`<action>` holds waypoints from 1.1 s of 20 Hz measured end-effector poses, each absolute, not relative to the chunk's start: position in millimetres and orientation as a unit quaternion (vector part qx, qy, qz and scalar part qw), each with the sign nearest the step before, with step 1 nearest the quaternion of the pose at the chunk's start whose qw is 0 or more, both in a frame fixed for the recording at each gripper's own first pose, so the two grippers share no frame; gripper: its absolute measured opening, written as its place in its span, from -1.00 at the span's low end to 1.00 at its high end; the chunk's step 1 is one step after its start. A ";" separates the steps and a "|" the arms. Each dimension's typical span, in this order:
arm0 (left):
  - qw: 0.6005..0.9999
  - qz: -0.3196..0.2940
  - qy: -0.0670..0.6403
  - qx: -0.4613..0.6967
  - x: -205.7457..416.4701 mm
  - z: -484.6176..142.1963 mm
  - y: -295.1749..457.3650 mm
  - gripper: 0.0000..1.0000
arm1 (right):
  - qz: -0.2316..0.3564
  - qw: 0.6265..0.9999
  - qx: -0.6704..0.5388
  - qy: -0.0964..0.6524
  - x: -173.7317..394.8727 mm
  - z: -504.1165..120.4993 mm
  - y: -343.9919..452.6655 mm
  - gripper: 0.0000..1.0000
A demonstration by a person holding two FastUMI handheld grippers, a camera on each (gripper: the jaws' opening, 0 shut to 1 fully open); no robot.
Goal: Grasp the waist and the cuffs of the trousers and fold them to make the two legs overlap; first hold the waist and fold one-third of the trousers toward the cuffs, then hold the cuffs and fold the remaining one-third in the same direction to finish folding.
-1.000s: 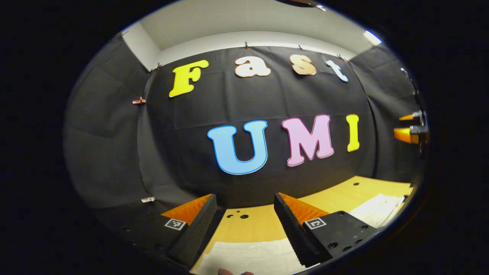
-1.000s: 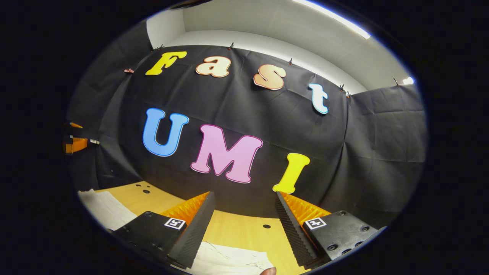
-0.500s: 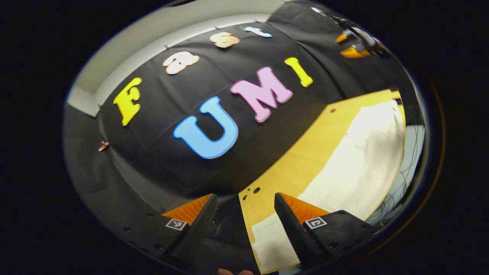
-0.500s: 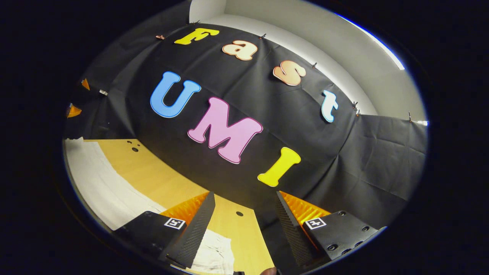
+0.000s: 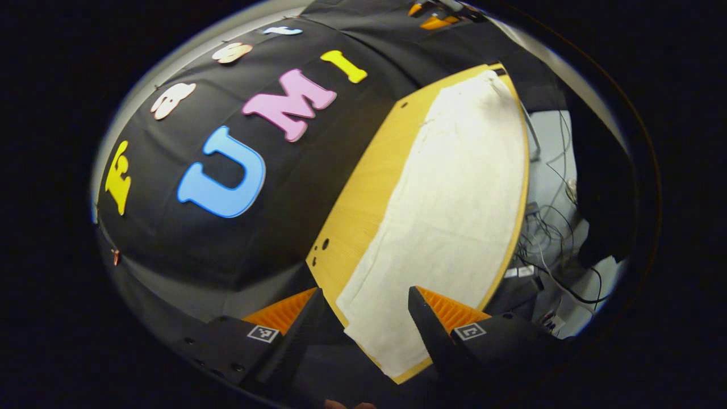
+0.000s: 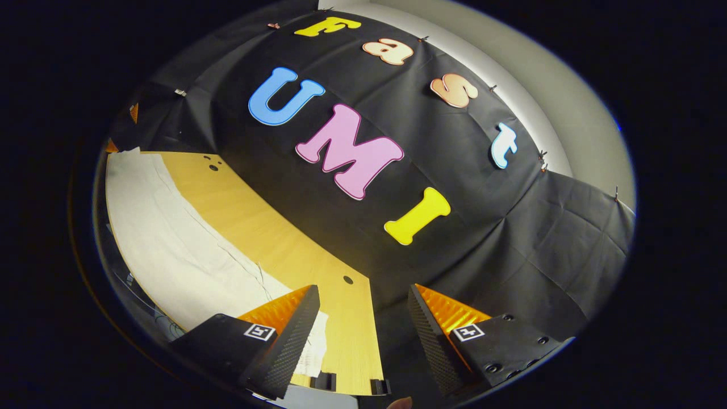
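Trousers point(image 5: 454, 216) flat, lengthwise along table point(image 5: 363, 193), parallel to wall.

Your left hand-held gripper point(image 5: 363, 304) hangs parted above the bench point(image 5: 363, 193) end, nothing between its fingers. Trousers point(image 5: 454, 210) cover the bench's near strip; bare wood runs beside the cloth wall point(image 5: 318, 170). Cables point(image 5: 554, 227) clutter the floor past the bench edge.
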State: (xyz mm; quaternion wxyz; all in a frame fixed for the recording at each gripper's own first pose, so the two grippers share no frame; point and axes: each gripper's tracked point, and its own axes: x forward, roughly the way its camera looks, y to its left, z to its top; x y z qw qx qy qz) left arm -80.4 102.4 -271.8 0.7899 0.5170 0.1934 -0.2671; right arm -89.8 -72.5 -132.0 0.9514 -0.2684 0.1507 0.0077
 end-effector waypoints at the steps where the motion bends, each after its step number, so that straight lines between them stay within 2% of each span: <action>1: 0.778 -0.278 0.203 0.526 -84.5 -284.5 107.4 0.91 | 0.010 0.950 -0.273 0.154 -93.0 -135.0 -72.4 0.94; 9: 0.675 -0.342 0.269 0.596 -107.2 -364.8 144.4 0.90 | 0.035 0.935 -0.303 0.180 -108.3 -162.2 -72.3 0.93; 15: 0.635 -0.344 0.315 0.616 -103.3 -392.3 165.7 0.91 | 0.038 0.932 -0.303 0.197 -117.9 -175.2 -73.0 0.93; 22: 0.623 -0.352 0.309 0.627 -94.7 -388.9 162.6 0.89 | 0.046 0.926 -0.310 0.210 -121.3 -188.8 -72.1 0.93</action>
